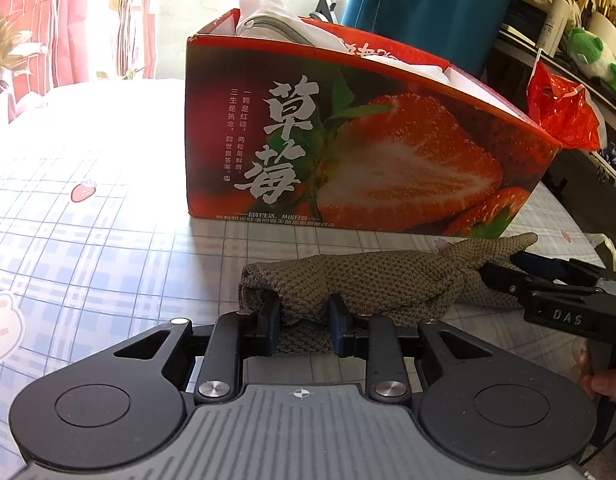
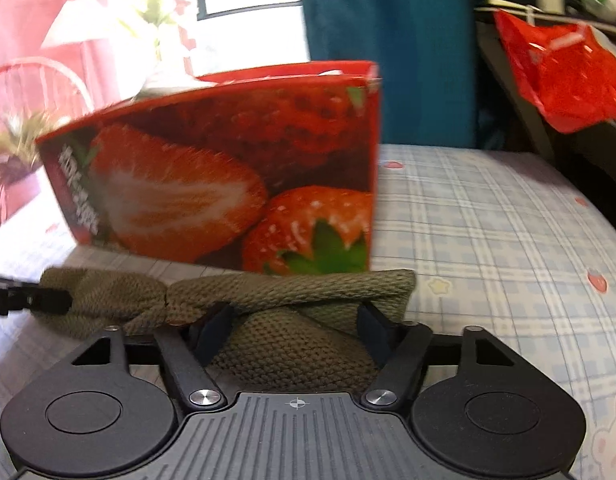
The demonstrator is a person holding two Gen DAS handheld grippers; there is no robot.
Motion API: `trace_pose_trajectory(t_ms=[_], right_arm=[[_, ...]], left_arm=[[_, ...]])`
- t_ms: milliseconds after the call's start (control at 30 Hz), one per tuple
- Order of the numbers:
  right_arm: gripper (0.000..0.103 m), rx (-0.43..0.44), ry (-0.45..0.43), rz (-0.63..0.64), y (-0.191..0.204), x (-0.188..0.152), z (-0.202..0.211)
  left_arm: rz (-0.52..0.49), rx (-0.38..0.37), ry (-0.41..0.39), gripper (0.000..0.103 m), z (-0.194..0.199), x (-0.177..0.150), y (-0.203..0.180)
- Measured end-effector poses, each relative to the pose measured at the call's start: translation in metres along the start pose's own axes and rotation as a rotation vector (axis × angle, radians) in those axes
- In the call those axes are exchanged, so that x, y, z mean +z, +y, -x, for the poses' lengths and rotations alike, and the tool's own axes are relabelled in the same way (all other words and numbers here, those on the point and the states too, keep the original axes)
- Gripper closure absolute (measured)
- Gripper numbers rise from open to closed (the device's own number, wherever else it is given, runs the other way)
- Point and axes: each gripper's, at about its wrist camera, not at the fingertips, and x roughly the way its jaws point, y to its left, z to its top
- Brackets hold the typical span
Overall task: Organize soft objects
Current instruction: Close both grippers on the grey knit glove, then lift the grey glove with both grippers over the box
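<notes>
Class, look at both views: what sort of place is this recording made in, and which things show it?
Probably a lived-in home room. A checked tablecloth with cartoon strawberries covers the table, red curtains hang by a bright window, and a green plush toy sits on a cluttered shelf.

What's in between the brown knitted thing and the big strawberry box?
Nothing: only a bare strip of checked tablecloth separates the knitted cloth from the strawberry box, seen in the left wrist view.

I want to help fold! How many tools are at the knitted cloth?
2. The left tool pinches one end of the knitted cloth. The right tool has the other end between its fingers. No more tools are in view.
</notes>
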Motion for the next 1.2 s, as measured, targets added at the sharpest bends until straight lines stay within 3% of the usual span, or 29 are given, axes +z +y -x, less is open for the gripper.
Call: trace_pose_trajectory(t_ms=[233, 400, 567, 667, 833, 1067, 1200], right_arm=[[0.042, -0.008, 0.021, 0.05, 0.009, 0.003, -0.004], [0.067, 0.034, 0.01, 0.088, 0.013, 0.001, -0.002], [0.078, 0.059, 0.004, 0.12, 0.018, -0.001, 0.0], [0.089, 0.082, 0.0, 0.132, 0.019, -0.002, 0.002], [0.092, 0.134, -0.01, 0.169, 0.025, -0.006, 0.009], [0.092, 0.101, -0.018, 0.204, 0.033, -0.006, 0.01], [0.092, 0.124, -0.051, 0.172, 0.036, -0.003, 0.024]], left_arm=[[-0.02, 0.021, -0.012, 0.075, -0.001, -0.002, -0.005], [-0.034, 0.035, -0.018, 0.075, -0.001, -0.004, -0.008], [-0.033, 0.029, -0.019, 0.075, -0.001, -0.004, -0.007], [-0.033, 0.03, -0.016, 0.077, -0.001, -0.003, -0.007], [-0.026, 0.028, -0.015, 0.081, 0.001, -0.003, -0.005], [0.019, 0.016, -0.014, 0.09, 0.011, -0.003, 0.001], [0.026, 0.036, -0.063, 0.092, 0.029, 0.004, 0.005]])
